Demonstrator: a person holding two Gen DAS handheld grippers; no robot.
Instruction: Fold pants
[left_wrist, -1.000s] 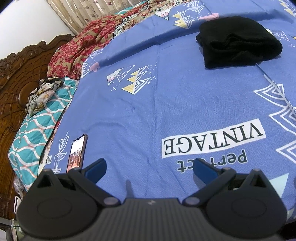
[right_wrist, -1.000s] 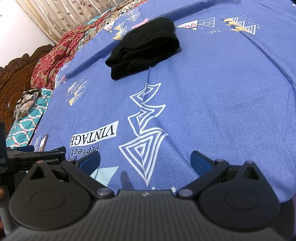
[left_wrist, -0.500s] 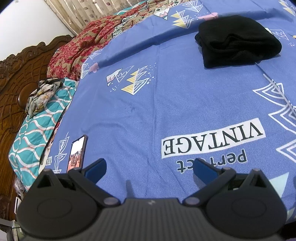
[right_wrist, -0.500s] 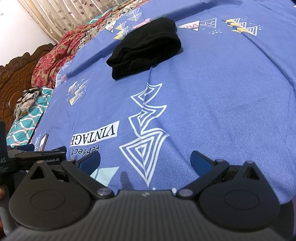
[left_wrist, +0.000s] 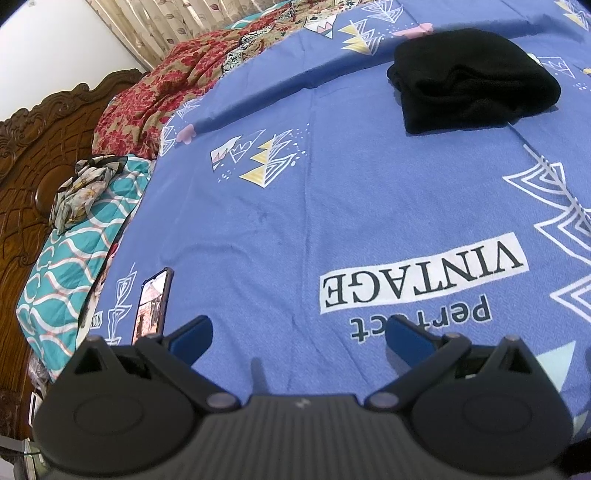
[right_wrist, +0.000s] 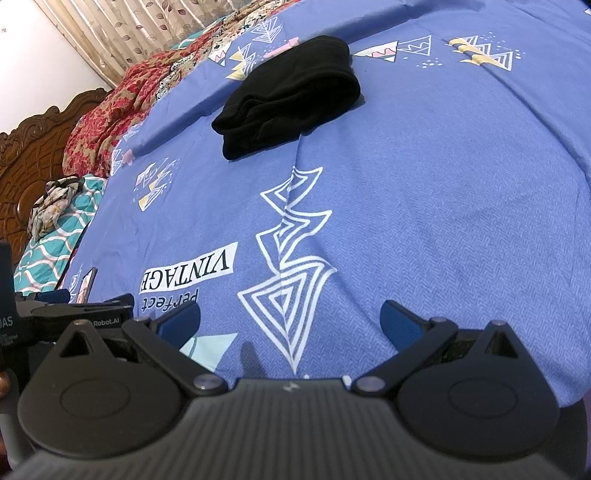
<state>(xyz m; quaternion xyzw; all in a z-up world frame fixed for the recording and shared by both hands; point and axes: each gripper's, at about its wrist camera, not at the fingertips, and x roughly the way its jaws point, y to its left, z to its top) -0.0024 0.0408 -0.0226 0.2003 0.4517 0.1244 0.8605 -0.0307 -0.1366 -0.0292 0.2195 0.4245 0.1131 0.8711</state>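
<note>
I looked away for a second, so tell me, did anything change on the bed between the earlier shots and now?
Nothing visibly changed. The folded black pants lie in the same spot on the blue bedsheet, untouched. The left tongs and right tongs stay open and empty at the near edge of the bed, and the phone has not moved.

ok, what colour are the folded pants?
Plain black pants, no visible pattern, lying on the blue printed bedsheet. Right wrist view shows them best.
</note>
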